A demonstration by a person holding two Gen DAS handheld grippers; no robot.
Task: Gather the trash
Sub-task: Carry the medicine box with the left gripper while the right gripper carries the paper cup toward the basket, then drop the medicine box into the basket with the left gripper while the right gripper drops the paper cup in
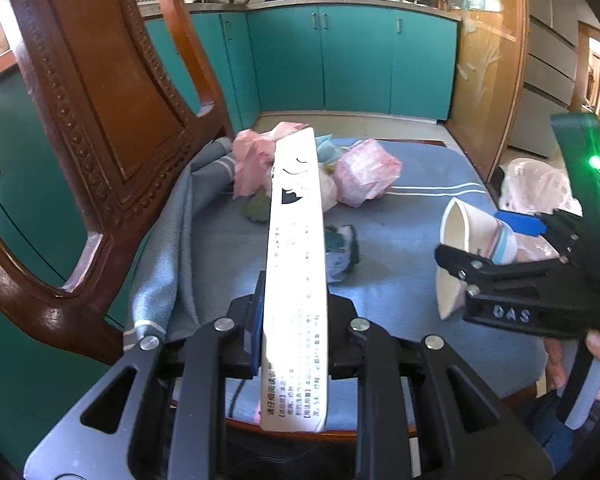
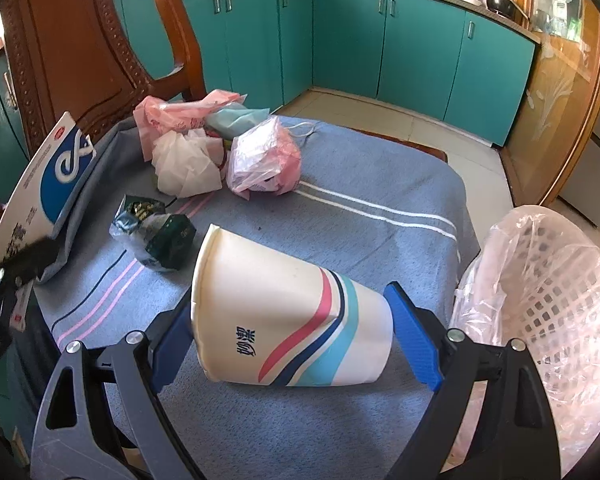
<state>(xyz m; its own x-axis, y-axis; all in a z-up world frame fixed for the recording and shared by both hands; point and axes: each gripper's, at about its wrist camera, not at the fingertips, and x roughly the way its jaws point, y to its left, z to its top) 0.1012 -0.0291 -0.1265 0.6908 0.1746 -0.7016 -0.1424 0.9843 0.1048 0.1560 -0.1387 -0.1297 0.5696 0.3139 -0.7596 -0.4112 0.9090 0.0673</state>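
My left gripper (image 1: 294, 314) is shut on a long white printed carton (image 1: 296, 240), which I see edge-on and standing up from the jaws. From the right wrist view the carton (image 2: 56, 172) shows a blue logo at the far left, with the left gripper (image 2: 20, 268) below it. My right gripper (image 2: 292, 332) is shut on a dented paper cup (image 2: 284, 320) with pink, navy and light-blue stripes. The cup is held lengthwise, rim against one blue pad and base against the other. In the left wrist view the cup (image 1: 460, 236) is at the right in the right gripper (image 1: 492, 248).
On the chair's blue cloth (image 2: 380, 248) lie pink plastic bags (image 2: 264, 160), crumpled white paper (image 2: 184, 168) and a green wrapper (image 2: 156, 236). A white basket lined with clear plastic (image 2: 540, 320) stands to the right. The carved wooden chair back (image 1: 100, 100) rises at the left, teal cabinets behind.
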